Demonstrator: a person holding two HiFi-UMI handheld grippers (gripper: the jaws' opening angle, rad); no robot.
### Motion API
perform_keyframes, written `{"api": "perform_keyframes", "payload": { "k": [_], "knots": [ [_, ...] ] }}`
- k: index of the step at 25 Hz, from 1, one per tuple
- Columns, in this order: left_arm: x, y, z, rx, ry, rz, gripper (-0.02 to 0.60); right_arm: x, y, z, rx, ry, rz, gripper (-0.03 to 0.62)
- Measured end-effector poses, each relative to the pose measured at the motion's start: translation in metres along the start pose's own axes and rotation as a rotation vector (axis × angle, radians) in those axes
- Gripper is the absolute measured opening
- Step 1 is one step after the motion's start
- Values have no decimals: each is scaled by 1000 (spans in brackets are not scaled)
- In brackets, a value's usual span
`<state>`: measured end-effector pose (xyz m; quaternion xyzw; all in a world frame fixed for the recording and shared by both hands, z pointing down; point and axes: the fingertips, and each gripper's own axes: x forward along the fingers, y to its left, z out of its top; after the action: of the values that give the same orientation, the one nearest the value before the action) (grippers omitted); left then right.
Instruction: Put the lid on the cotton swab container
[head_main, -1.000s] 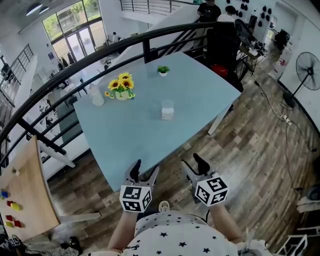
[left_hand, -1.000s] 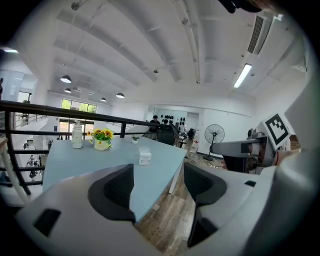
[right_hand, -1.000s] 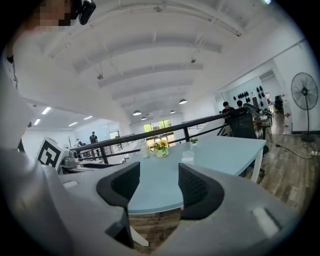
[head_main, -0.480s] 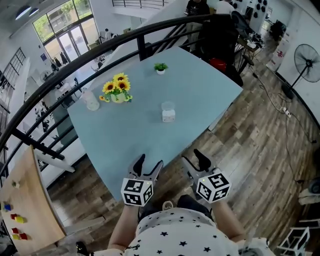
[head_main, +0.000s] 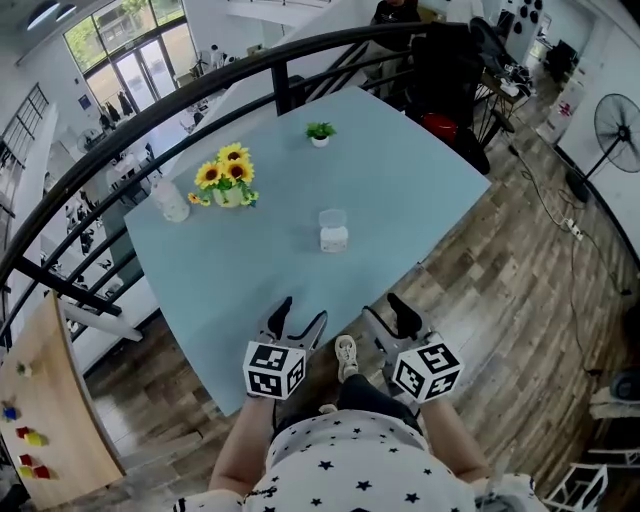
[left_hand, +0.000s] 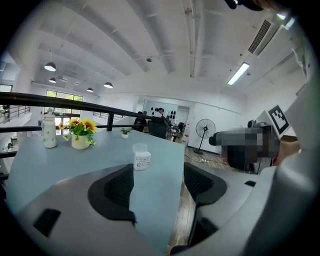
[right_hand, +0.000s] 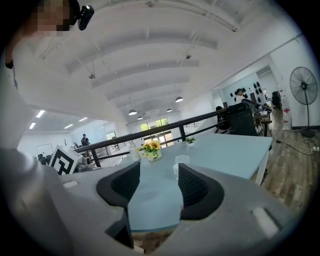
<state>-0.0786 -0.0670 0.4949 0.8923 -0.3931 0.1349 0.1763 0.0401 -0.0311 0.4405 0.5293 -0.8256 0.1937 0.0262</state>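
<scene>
Nearest, the left gripper (head_main: 302, 312) and the right gripper (head_main: 385, 310) hang side by side over the near edge of the blue table (head_main: 420, 190). Both have their jaws spread, with nothing between them. Ahead of both and well apart from them, the cotton swab container (head_main: 333, 231) stands upright, its long axis vertical. Its upper part is clear and its lower part white; the contents cannot be made out. Farther ahead to the left stand a pot of sunflowers (head_main: 228, 180) and a bottle (head_main: 168, 199).
</scene>
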Motion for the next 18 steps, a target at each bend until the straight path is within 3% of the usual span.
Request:
{"api": "perform_keyframes", "payload": {
  "k": [18],
  "knots": [
    [133,55,8,15,142,6,314,115,-88,53,-15,66,139,222]
  ]
}}
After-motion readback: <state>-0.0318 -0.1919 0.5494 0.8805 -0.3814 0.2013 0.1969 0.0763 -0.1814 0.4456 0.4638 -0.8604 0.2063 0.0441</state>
